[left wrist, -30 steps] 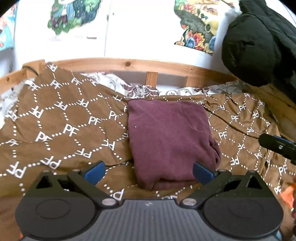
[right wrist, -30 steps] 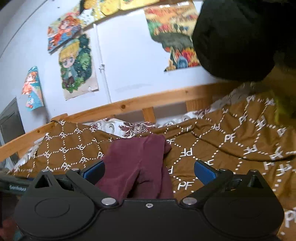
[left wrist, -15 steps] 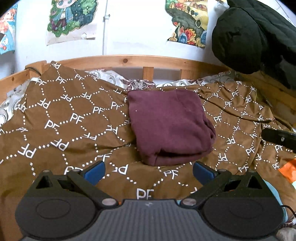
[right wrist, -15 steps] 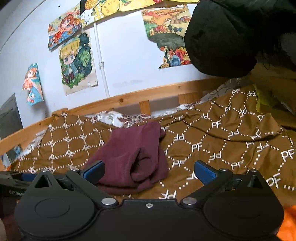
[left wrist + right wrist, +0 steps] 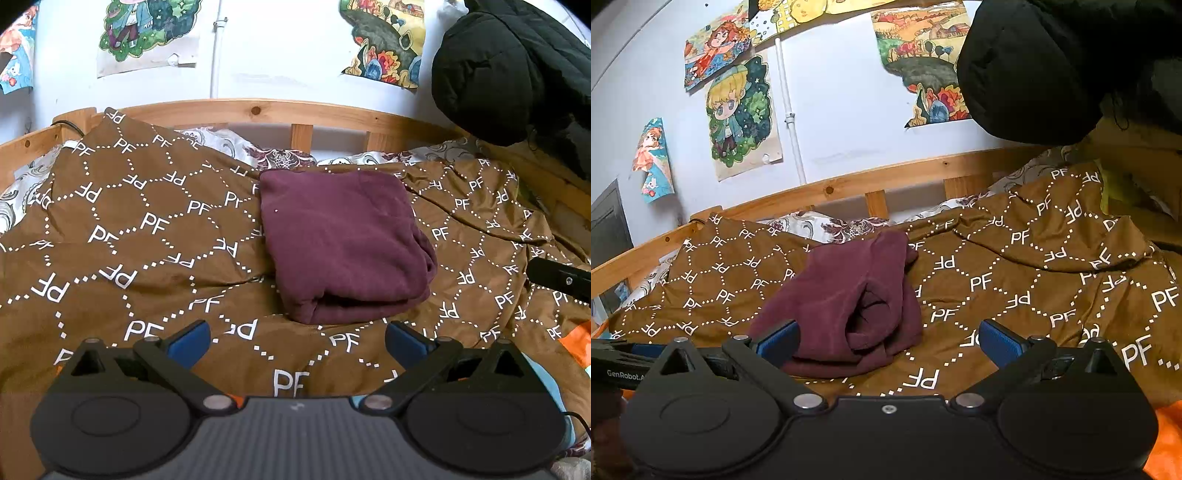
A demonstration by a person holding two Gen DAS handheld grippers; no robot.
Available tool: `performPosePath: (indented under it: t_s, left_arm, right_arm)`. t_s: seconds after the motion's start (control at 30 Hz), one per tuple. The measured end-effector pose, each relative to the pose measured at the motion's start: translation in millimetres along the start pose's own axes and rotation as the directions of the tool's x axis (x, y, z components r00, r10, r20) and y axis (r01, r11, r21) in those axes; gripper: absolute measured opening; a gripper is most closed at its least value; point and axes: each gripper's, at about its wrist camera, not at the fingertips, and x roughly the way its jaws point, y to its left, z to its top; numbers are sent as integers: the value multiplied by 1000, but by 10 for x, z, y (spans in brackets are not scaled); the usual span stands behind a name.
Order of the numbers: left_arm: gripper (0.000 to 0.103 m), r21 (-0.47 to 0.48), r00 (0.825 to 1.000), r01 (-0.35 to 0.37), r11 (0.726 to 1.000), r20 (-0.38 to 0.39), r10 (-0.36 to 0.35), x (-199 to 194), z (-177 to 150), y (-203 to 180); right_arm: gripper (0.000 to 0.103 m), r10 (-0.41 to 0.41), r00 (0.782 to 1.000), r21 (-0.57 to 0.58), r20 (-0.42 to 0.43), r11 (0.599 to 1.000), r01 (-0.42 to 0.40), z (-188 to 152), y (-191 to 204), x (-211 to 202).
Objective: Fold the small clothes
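A maroon garment (image 5: 343, 243) lies folded into a thick rectangle on the brown patterned bedspread (image 5: 140, 236). In the right wrist view the same maroon garment (image 5: 846, 302) shows its layered open end. My left gripper (image 5: 297, 338) is open, a short way in front of the garment's near edge, with nothing between its blue pads. My right gripper (image 5: 886, 338) is open too, near the garment's near end; its left pad (image 5: 777, 339) overlaps the cloth in view without holding it. The right gripper's tip (image 5: 557, 278) shows at the right of the left wrist view.
A wooden bed rail (image 5: 258, 110) runs behind the bedspread, with posters on the white wall above. A black padded jacket (image 5: 509, 66) hangs at the upper right. Orange fabric (image 5: 1167, 439) lies at the near right. The left gripper's body (image 5: 617, 363) shows at the left edge.
Both grippers have drawn back from the folded garment, which now lies farther from the fingers. The garment itself has stayed in place and both grippers remain open.
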Motion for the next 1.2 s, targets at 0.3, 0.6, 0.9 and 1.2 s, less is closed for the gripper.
performPosePath:
  t_s: [0.3,0.6,0.9,1.2]
  left_arm:
    - [102,2,1000,0,1000,-2,0,9,-4,-8]
    - [102,6,1000,0,1000,-2,0,9,-6,-7]
    - [102,5,1000,-1,1000,-3,1,8,-15,-15]
    - [102,6,1000,-2,1000,-6,2,12,-17,-24]
  right_arm:
    - [102,1,1000,1,-2,1000,-1,-13,8,8]
    - [102,-1,1000,2,-1,1000,1,-19,14,9]
    - [102,0,1000,1,-2,1000,0,-19,10,9]
    - [102,2,1000,2,-5,1000,-2,-23,-1,18]
